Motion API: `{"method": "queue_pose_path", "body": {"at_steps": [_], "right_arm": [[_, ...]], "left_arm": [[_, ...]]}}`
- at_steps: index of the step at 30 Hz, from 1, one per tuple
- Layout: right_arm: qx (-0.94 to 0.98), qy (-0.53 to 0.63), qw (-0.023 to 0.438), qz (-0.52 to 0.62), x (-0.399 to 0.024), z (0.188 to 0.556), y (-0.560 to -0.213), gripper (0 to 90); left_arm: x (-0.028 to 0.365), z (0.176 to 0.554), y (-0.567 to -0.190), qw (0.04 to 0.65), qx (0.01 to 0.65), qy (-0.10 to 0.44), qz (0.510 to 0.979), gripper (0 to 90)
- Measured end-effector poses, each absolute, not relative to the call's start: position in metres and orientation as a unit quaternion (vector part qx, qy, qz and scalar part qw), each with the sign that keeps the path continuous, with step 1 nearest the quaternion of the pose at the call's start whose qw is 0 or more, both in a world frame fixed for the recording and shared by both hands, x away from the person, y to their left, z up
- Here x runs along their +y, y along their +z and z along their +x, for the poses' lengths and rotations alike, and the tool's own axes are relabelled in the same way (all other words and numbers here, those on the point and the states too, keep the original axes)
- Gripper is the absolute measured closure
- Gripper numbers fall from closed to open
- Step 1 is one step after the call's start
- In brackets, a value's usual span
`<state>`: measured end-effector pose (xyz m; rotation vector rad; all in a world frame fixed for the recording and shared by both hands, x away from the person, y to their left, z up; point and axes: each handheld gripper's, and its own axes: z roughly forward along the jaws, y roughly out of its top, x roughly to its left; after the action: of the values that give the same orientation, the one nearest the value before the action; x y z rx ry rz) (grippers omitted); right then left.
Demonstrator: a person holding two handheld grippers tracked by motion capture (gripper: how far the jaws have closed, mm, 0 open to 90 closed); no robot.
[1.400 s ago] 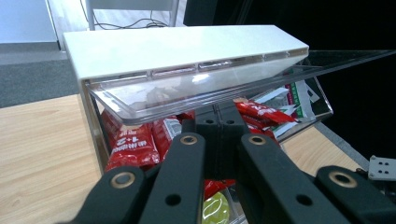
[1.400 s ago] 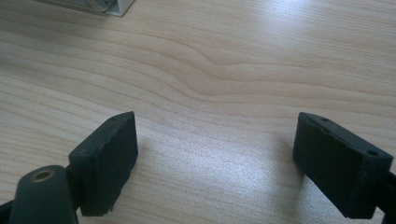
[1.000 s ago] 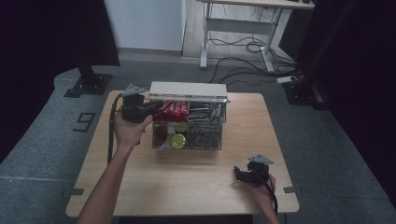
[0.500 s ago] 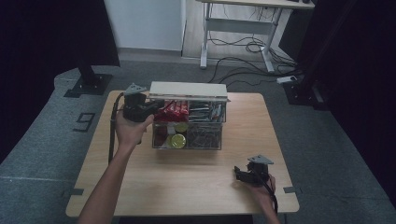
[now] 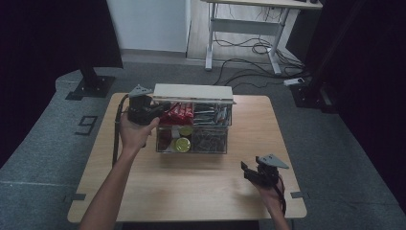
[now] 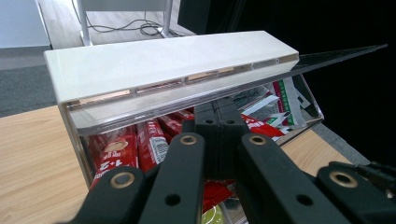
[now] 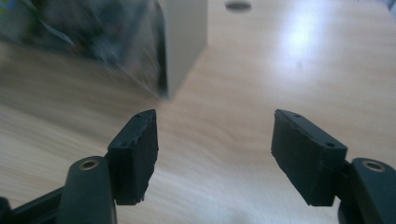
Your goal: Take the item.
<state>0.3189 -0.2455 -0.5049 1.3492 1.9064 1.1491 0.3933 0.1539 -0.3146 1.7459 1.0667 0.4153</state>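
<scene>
- One clear box (image 5: 194, 125) at the middle of the wooden table (image 5: 143, 187), toward its far edge, with a white lid (image 5: 193, 92) raised at the back.
- Packed inside: red sachets (image 5: 178, 114) in the upper left part, a yellow-lidded round thing (image 5: 182, 144) low at the front, and a jumble of darker small items (image 5: 210, 139) on the right; too small to tell what these are.
- Seen closer in the left gripper view: white lid (image 6: 163, 63) tilted up over a transparent panel (image 6: 327, 56), red sachets (image 6: 140, 142) packed beneath it.
- Left gripper (image 5: 155, 108) at the box's upper left corner, jaws pressed together with no gap; tips right at the box's edge under the lid, though cannot tell whether anything lies pinched between them.
- Left hand (image 5: 134, 132) wrapped around that gripper's body, forearm coming in from the bottom left.
- Right gripper (image 5: 246, 170) well apart from the box, over the bare near right part of the table, nothing held.
- In the right gripper view, black pads (image 7: 137, 149) standing apart with only tabletop between them; jaws just been closing, yet parted.
- Beyond the pads, blurred corner of the box (image 7: 180, 46) at upper left.
</scene>
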Motion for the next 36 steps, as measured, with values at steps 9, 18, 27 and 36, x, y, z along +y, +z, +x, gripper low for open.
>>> {"method": "queue_pose_path", "body": {"at_steps": [9,18,27,36], "right_arm": [[0.693,0.468,0.269,0.477,-0.241,0.320,-0.467,33.9],[0.680,0.498,0.258,0.473,-0.241,0.322,-0.444,34.1],[0.681,0.516,0.260,0.450,-0.233,0.325,-0.420,41.4],[0.678,0.525,0.262,0.443,-0.223,0.331,-0.407,43.8]], "left_arm": [[0.151,0.396,-0.315,0.502,0.441,0.170,0.725,90.0],[0.151,0.395,-0.315,0.501,0.441,0.170,0.725,90.0],[0.151,0.395,-0.314,0.502,0.441,0.169,0.725,90.0],[0.151,0.395,-0.314,0.501,0.440,0.170,0.725,90.0]]}}
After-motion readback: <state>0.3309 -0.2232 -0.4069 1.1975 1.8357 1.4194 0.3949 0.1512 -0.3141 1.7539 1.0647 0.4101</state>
